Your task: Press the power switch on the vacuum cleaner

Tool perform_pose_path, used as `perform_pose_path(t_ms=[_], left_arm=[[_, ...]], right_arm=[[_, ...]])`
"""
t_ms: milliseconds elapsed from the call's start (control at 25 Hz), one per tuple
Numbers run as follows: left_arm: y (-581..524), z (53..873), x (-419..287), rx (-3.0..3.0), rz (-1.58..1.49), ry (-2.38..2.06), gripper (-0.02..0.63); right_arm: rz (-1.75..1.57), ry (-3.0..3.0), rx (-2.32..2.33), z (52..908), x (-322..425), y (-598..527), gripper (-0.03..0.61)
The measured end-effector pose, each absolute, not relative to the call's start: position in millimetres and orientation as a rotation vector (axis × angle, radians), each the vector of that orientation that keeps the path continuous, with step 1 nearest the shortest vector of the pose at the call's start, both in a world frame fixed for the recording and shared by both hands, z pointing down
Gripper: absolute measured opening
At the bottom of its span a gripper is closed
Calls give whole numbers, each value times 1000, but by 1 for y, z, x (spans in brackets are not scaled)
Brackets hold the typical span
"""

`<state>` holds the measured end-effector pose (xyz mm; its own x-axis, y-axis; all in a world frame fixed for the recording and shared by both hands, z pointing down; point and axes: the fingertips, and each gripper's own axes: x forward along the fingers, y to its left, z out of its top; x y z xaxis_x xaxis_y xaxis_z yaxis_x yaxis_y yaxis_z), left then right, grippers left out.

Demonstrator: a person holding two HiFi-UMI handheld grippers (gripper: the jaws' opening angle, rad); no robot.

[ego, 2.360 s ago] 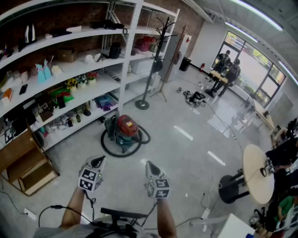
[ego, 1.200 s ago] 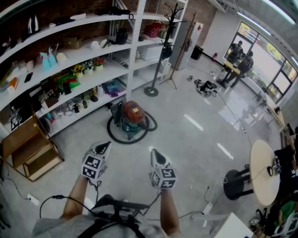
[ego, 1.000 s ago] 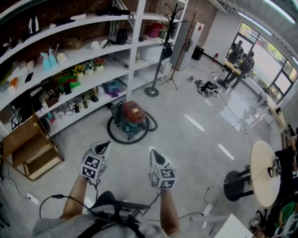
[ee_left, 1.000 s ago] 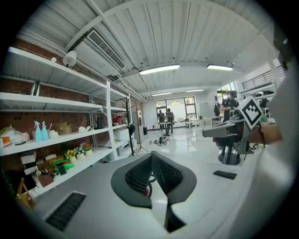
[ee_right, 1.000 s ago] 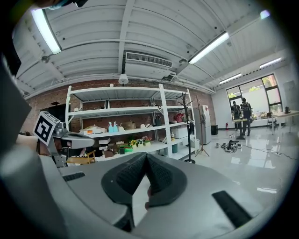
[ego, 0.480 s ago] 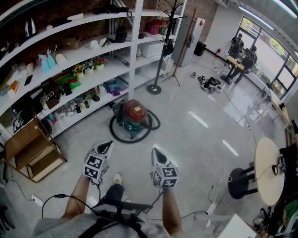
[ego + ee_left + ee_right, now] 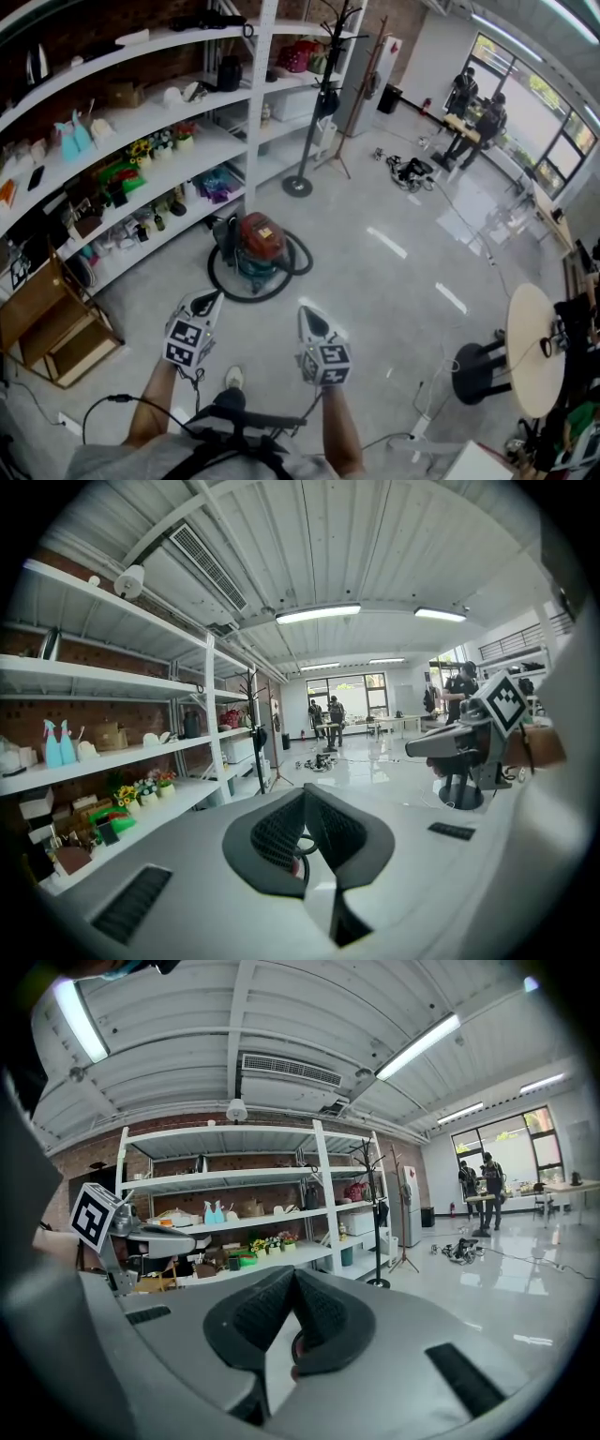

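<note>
A shoe (image 7: 234, 378) shows at the bottom of the head view, and just ahead of it the two tools are held out side by side over bare floor (image 7: 394, 281). The left gripper (image 7: 208, 300) has its jaws pressed together with nothing between them – its own view shows the pads meeting at the tip. The right gripper (image 7: 307, 315) is the same, closed and empty.

Further ahead, well apart from both tools, the vacuum cleaner (image 7: 258, 242) sits on the floor: a red-topped canister with its black hose (image 7: 230, 287) looped round it, close in front of the long white shelves (image 7: 141, 141). A coat stand (image 7: 314, 94) rises beyond, and people (image 7: 473, 103) stand far off by the windows.

This looks like the approach step – nothing has been touched yet. The switch itself is too small to pick out from here. The next move likely calls for walking closer, stooping, finding the switch on the canister and pushing it with a closed jaw tip.
</note>
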<state>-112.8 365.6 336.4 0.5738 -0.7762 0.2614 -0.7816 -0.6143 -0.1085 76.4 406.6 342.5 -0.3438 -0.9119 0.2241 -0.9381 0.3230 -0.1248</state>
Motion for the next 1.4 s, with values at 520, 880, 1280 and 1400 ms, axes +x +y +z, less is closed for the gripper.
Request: perform_pose_path(t_ms=[520, 880, 1280, 1400], left_arm=[[267, 329, -142, 2790, 410, -1350, 6], [207, 331, -163, 2797, 389, -1333, 6], [169, 327, -170, 2788, 353, -1339, 6], [160, 325, -176, 2776, 339, -1363, 6]], right_arm=[[316, -2433, 1738, 327, 44, 310, 12], [305, -2396, 1765, 334, 27, 258, 12], [292, -2392, 1766, 327, 21, 223, 12], [288, -2403, 1759, 326, 19, 210, 12]])
